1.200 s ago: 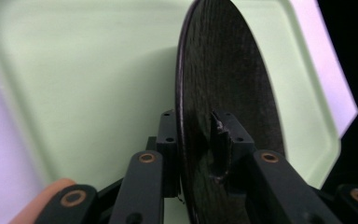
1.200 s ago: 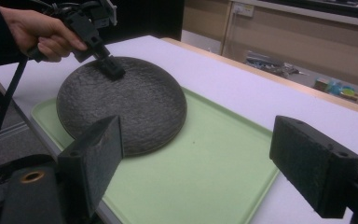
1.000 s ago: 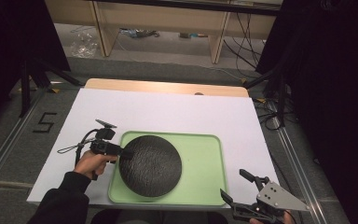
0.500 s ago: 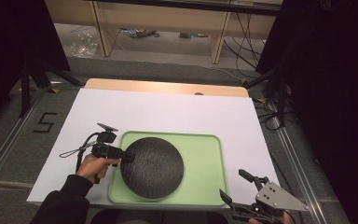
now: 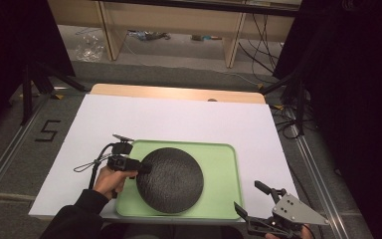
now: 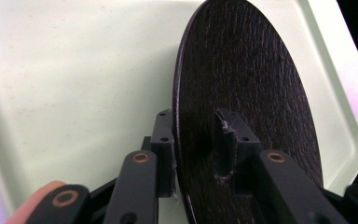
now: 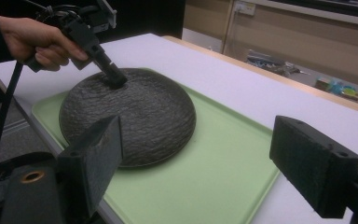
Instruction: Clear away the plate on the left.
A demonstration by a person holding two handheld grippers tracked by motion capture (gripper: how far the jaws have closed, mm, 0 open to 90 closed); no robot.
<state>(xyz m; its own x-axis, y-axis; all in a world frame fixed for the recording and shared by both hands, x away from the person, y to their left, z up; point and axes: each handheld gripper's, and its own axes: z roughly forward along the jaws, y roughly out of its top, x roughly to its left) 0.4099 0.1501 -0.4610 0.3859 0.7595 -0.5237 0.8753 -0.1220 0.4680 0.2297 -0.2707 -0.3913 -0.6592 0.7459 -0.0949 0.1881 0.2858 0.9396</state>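
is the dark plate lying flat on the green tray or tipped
Tipped: the left gripper grips the dark plate by its rim, lifting that edge off the green tray.

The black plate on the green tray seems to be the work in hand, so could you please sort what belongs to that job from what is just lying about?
In the job:
- black plate, rim between the left gripper's jaws
- green tray under it
- right gripper, open, waiting off the tray

Lying about:
- white sheet covering the table
- clutter on the floor beyond
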